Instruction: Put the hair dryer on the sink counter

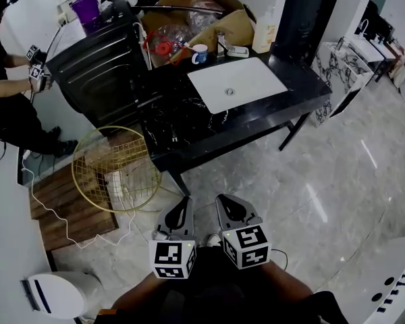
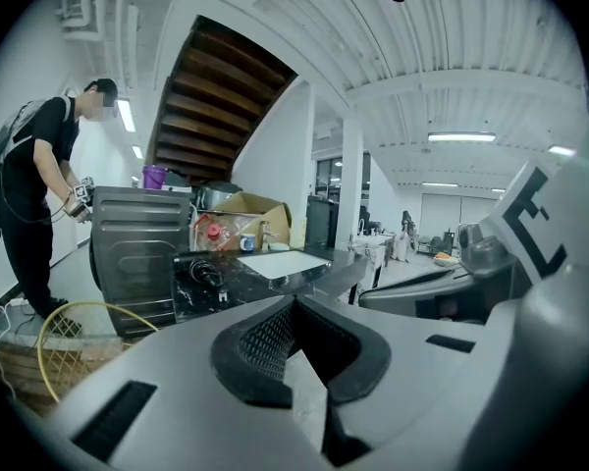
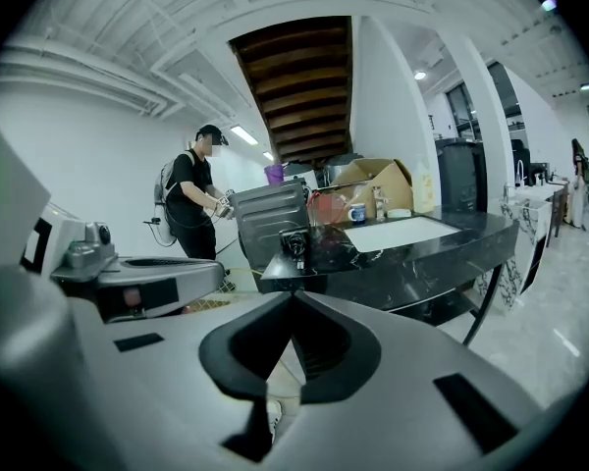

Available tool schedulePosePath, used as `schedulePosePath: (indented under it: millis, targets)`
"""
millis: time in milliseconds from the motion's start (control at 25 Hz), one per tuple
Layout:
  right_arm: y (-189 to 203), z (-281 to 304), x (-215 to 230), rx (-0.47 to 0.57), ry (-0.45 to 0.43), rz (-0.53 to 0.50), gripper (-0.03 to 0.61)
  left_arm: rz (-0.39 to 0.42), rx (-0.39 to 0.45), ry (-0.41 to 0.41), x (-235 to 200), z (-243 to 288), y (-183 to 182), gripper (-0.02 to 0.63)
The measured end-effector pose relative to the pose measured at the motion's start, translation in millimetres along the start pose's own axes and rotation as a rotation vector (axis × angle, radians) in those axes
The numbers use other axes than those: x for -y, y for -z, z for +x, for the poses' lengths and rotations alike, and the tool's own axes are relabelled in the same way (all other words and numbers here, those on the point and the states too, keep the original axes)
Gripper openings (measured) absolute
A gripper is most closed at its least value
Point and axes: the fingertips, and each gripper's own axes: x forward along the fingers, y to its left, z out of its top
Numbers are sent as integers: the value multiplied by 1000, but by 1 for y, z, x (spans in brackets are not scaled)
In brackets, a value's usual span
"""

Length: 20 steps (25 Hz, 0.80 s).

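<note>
A black marble sink counter (image 1: 304,90) with a white basin (image 1: 236,83) stands ahead of me. A black hair dryer (image 2: 202,274) lies on the counter's left end, nozzle toward me, and the right gripper view shows the hair dryer (image 3: 294,243) there too. From the head view it is hard to pick out against the black top. Both grippers are held low in front of my body, well short of the counter. My left gripper (image 1: 182,208) is shut with nothing in it. My right gripper (image 1: 228,204) is shut and empty as well.
A gold wire basket (image 1: 115,171) sits on a wooden pallet (image 1: 67,201) left of the counter, beside a dark appliance (image 1: 98,69). A person (image 1: 3,79) stands at the far left. A cardboard box (image 1: 202,5), mug (image 1: 199,54) and bottle (image 1: 264,32) crowd the counter's back.
</note>
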Motion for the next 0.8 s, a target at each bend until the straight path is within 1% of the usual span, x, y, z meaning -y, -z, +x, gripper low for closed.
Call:
schedulePosePath:
  millis: [360,800]
  targets:
    - [-3,-4,1,9,-6,-5,18,4,12,-5,4,-2,-4,6]
    - [-6,-7,15,20,7,6,18,21,6,13,15,9,-9,6]
